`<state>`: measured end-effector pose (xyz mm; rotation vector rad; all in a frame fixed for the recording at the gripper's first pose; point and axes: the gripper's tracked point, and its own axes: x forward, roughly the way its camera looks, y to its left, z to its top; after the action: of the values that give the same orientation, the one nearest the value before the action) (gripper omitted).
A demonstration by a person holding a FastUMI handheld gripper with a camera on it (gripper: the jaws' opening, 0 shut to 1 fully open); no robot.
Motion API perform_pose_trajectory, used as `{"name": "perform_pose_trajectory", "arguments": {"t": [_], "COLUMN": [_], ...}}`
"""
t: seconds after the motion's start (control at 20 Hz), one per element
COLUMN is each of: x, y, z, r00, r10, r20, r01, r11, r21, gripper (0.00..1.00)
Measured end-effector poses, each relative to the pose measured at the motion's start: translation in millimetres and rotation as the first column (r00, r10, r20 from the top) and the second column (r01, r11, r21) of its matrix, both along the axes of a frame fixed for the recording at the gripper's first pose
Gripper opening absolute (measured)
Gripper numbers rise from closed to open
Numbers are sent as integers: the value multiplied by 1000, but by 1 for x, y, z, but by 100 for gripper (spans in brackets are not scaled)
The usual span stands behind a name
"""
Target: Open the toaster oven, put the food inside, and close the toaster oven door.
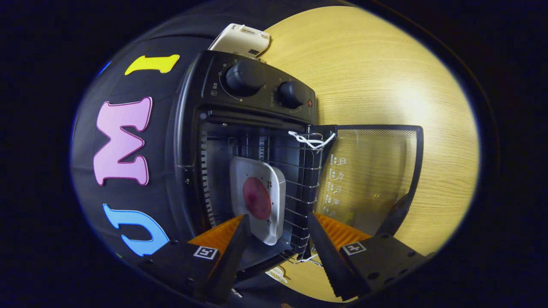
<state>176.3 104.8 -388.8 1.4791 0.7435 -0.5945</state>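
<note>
The black toaster oven [252, 90] stands open, its glass door [372, 171] swung fully down over the wooden table. Inside, a white square plate [257, 171] rests on the wire rack [306, 179], carrying a round dark-red piece of food [257, 197]. My gripper [278, 216] is open at the oven's mouth. Its two fingers stand wide apart on either side of the plate's near edge, and neither one presses on it.
Two black knobs [244, 77] sit on the oven's control panel. A white cord [312, 140] is tied at the corner where rack and door meet. A white device [242, 40] lies behind the oven. The light wooden table [385, 77] spreads beyond the door.
</note>
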Motion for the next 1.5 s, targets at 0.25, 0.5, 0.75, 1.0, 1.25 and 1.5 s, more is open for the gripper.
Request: {"name": "perform_pose_trajectory", "arguments": {"t": [0.25,0.5,0.75,1.0,1.25,1.5], "x": [-35,-82,-142,-182,-181,-169], "y": [6,7,15,7,14,14], "z": [54,66,67,28,-24,-62], "r00": [988,865,611,450,488,477], "r10": [107,477,791,850,810,783], "r20": [108,157,38,-274,-324,-399], "r01": [-109,-421,-612,-649,-704,-745], "r11": [994,859,501,100,146,119], "r21": [14,-292,-612,-754,-695,-656], "gripper": [96,98,98,99,99,99]}}
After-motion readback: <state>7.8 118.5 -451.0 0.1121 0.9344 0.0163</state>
